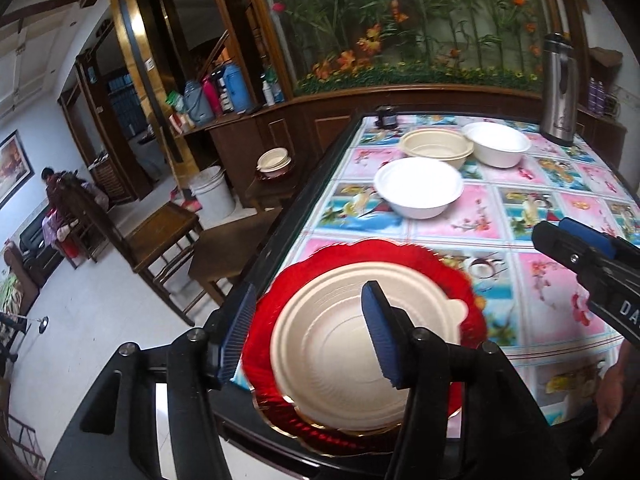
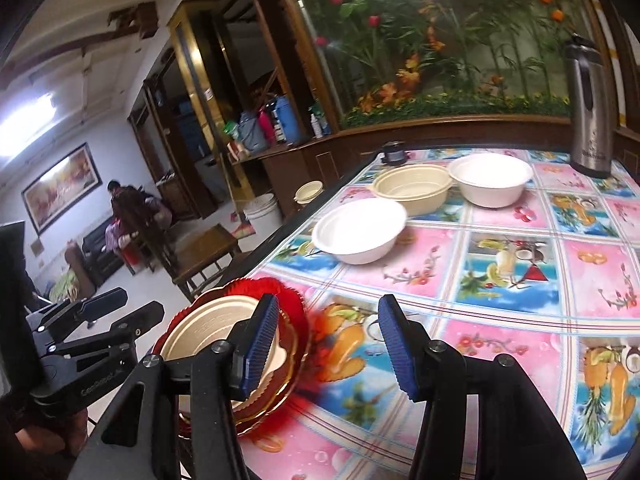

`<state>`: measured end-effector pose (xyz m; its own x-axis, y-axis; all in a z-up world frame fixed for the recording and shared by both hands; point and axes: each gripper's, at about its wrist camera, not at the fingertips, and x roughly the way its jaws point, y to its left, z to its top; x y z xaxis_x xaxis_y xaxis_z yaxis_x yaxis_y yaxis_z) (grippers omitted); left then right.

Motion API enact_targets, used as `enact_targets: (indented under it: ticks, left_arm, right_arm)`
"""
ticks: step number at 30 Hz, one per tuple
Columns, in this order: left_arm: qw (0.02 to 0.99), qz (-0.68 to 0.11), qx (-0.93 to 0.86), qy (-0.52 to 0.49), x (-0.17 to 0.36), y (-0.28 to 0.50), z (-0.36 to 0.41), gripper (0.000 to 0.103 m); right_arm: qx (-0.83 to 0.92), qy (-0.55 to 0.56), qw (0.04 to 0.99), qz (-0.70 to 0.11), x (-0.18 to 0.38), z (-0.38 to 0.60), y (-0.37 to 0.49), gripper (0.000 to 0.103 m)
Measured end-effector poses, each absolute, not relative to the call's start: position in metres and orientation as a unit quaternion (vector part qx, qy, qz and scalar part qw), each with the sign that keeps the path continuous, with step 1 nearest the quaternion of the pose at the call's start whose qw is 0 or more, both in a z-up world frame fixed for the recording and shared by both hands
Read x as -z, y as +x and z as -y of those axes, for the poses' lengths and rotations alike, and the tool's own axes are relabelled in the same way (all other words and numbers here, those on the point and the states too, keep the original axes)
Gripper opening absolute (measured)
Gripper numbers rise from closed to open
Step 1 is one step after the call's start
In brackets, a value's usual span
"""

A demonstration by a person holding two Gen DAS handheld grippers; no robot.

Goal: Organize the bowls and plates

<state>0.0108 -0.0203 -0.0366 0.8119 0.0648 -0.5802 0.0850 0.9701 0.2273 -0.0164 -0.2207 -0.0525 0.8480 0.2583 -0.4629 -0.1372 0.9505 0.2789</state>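
Both grippers are spread wide and grip nothing: the left gripper (image 1: 310, 340) straddles the rim of the round beige plate (image 1: 340, 360) stacked on a scalloped red plate (image 1: 384, 256) at the table's (image 1: 540, 216) near-left edge, while the right gripper (image 2: 328, 344) hovers beside it.

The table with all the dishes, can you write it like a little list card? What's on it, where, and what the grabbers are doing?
table: flowery cloth
red plate: near edge, overhanging
beige plate: on red plate
near white bowl: alone, mid-table
beige bowl: far end, touching far white bowl
thermos: far right corner
left gripper: open, over plates
right gripper: open, beside plates
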Motion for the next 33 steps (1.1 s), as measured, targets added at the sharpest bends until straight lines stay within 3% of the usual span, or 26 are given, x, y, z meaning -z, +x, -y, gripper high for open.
enact_targets:
  ticks: [13,33]
  left_arm:
    - [0.946,-0.292,0.038,0.135,0.025,0.011,0.059,0.062]
    - [0.942,-0.299,0.048,0.142,0.027,0.030,0.068,0.062]
  right_arm:
    - [-0.091,0.150,0.953,-0.246,0.050,0.250,-0.017,0.056]
    - [-0.082,0.168,0.949,-0.254,0.053,0.261,-0.002,0.056]
